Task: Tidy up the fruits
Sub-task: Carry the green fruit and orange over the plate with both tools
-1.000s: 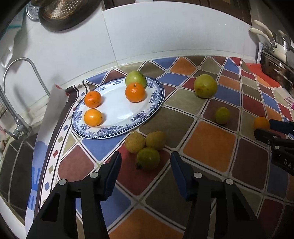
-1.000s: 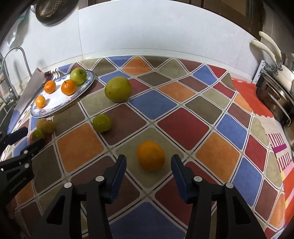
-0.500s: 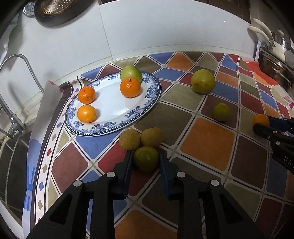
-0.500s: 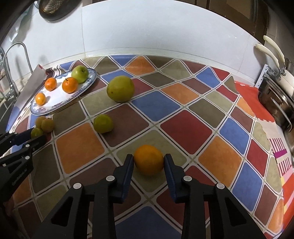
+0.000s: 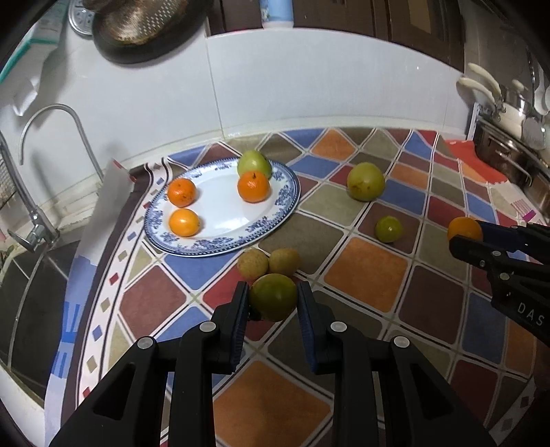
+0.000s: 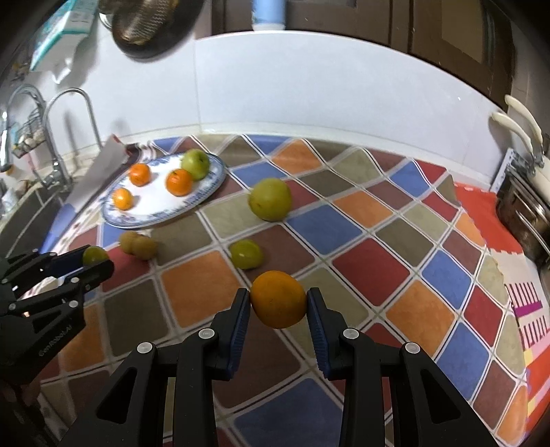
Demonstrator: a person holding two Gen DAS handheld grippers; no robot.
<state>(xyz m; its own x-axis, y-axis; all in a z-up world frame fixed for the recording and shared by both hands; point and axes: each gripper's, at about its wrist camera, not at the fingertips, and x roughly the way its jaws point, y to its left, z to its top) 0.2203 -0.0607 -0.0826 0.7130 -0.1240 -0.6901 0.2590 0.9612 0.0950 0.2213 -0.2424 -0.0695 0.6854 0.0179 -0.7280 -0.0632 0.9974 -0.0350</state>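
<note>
My left gripper is shut on a small green fruit and holds it above the tablecloth; it also shows in the right wrist view. My right gripper is shut on an orange, lifted off the cloth; the orange also shows in the left wrist view. A blue-patterned white plate holds three oranges and a green apple. Two yellowish fruits lie in front of the plate. A large green fruit and a small green one lie to the right.
A sink with a tap lies at the left edge. Metal pots stand at the far right. The white tiled wall backs the counter, with a strainer above. The colourful checked tablecloth covers the counter.
Both grippers closed on their fruits and lifted them: the left on the small green fruit, the right on the orange. Both views rose and pulled back from the counter.
</note>
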